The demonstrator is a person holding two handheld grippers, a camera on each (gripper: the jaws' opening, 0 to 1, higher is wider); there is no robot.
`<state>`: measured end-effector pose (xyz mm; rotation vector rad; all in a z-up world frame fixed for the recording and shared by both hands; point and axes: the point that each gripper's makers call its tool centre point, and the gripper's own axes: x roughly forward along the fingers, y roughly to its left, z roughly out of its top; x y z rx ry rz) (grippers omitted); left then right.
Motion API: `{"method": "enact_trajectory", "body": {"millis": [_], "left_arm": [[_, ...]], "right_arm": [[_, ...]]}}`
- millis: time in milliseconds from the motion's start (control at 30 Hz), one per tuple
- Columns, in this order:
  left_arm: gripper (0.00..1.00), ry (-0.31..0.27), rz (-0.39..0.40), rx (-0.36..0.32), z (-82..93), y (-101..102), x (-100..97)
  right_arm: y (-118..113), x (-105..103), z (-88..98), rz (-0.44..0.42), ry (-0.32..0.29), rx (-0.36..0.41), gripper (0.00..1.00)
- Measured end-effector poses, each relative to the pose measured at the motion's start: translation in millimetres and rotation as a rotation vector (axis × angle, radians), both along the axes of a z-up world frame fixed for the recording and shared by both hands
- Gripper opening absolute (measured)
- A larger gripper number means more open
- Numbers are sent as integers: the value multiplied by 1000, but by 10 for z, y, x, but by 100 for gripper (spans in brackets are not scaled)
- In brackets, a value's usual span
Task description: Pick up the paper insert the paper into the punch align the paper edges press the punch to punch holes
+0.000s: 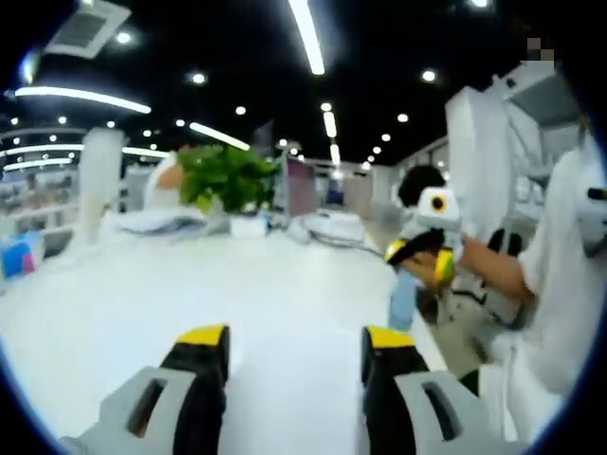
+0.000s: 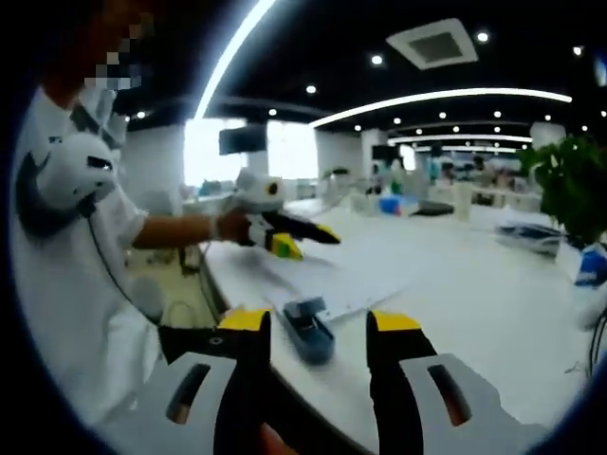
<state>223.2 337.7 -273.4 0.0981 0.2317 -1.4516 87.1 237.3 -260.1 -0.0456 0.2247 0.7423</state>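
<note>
Lying beside blue punch, paper, plant behind

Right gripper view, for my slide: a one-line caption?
Open tongs hover over a blue punch beside paper on a white table.

Two low facing views across one shared white table, person between.

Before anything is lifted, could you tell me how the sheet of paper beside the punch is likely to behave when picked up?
The paper lies flat and thin on the white table, so it will probably flop and sag from a one-edge grip. It looks light, so it may slide on the smooth top when nudged. Its near edge sits by the blue punch, which looks low and unlikely to tip.
</note>
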Motion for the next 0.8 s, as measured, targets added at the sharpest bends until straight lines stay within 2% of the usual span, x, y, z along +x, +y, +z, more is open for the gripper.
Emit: {"method": "enact_trajectory", "body": {"millis": [67, 233, 300, 467, 633, 733, 800], "left_arm": [[58, 3, 8, 43, -145, 80, 30], [54, 11, 23, 66, -260, 171, 71], [54, 1, 29, 98, -326, 200, 79], [55, -40, 25, 93, -301, 204, 50], [54, -45, 29, 89, -291, 210, 66], [52, -46, 35, 89, -297, 201, 82], [52, -46, 39, 91, -299, 199, 91]], "right_arm": [[31, 2, -41, 30, 5, -12, 43], [62, 50, -183, 92, 46, -21, 40], [76, 72, -253, 113, 65, -23, 39], [114, 111, -366, 147, 91, -38, 36], [168, 134, -455, 177, 106, -88, 34], [214, 140, -487, 194, 109, -105, 26], [246, 128, -483, 207, 109, -104, 24]]}}
